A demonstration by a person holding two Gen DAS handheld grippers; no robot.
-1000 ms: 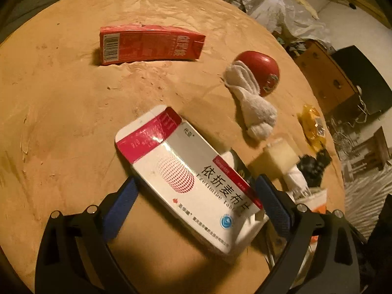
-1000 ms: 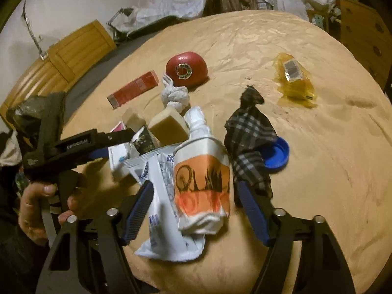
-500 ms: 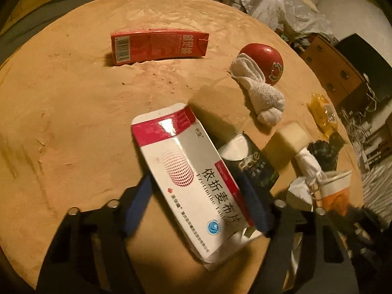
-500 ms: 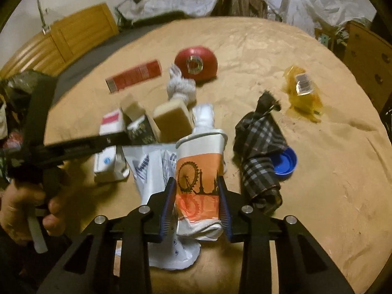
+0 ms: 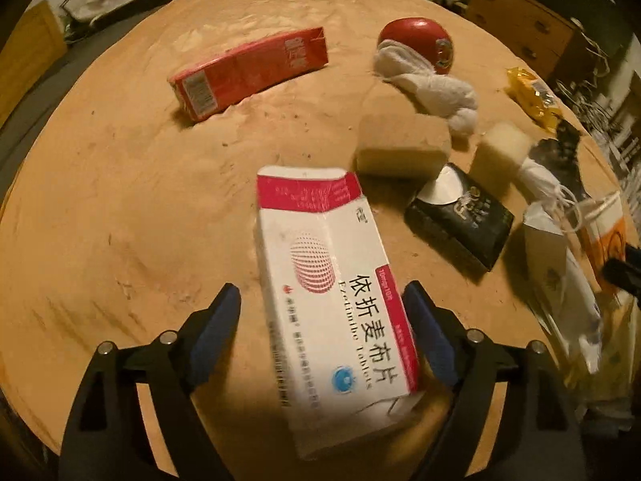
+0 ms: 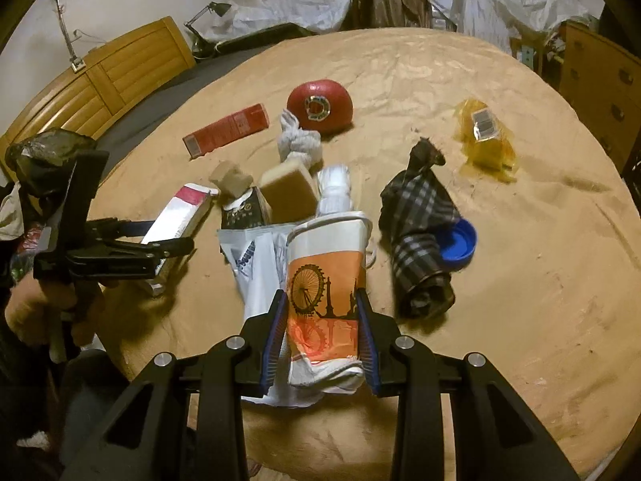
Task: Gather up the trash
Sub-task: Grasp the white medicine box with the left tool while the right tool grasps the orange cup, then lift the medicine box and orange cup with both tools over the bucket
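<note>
Two grippers work over a round tan counter [image 6: 500,280] strewn with litter.

Left gripper [image 5: 320,320]: held low and level by a bare hand [image 6: 44,308] at the counter's left side, fingers pointing across the top. Its jaws stand apart around the near half of a white-and-pink tablet box [image 5: 336,292]; the right pad meets the box edge, the left pad shows a gap. The box lies flat, slightly skewed.

Right gripper [image 6: 322,324]: reaching forward from the near edge, jaws pressed on both sides of a crushed paper cup [image 6: 326,276] printed in orange with a wheel and skyline. The cup lies on its side, mouth pointing away, over a white plastic wrapper [image 6: 256,276].

Other items, near to far:
- plaid cloth [image 6: 420,232] beside a blue cap [image 6: 458,244], right of the cup
- black carton [image 5: 460,216]
- two tan sponges [image 5: 400,148]
- knotted white rag [image 5: 432,84] touching a red ball [image 5: 420,36]
- red carton [image 5: 252,68]
- yellow wrapper [image 6: 486,140], far right
</note>
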